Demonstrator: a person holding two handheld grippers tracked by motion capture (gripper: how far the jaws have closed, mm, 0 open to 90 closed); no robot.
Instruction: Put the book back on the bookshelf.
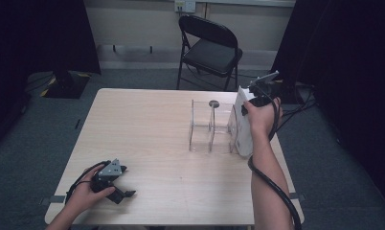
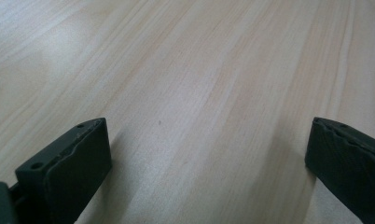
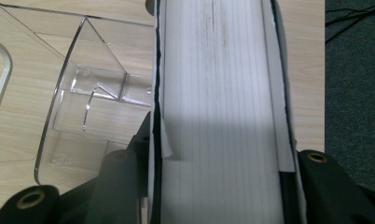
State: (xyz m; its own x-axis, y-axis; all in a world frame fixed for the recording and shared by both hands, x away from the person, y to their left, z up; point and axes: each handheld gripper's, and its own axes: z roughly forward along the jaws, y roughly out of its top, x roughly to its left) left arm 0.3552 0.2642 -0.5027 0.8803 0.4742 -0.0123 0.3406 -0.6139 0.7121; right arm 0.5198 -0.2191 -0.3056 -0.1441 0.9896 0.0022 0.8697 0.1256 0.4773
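Note:
A thick white book (image 1: 242,125) stands upright near the table's right edge, against the right side of a clear plastic holder (image 1: 210,127). My right gripper (image 1: 252,101) comes down on it from above and is shut on it. In the right gripper view the book's page edges (image 3: 218,84) run up between the two black jaws of the right gripper (image 3: 218,182), and the clear holder (image 3: 83,107) lies just to the left. My left gripper (image 1: 128,181) rests on the table at the front left, open. The left gripper (image 2: 209,154) has bare wood between its jaws.
The wooden table (image 1: 147,120) has free room across its left and middle. A small dark round thing (image 1: 213,103) lies behind the holder. A black folding chair (image 1: 209,48) stands beyond the far edge. Cables trail on the floor at the right.

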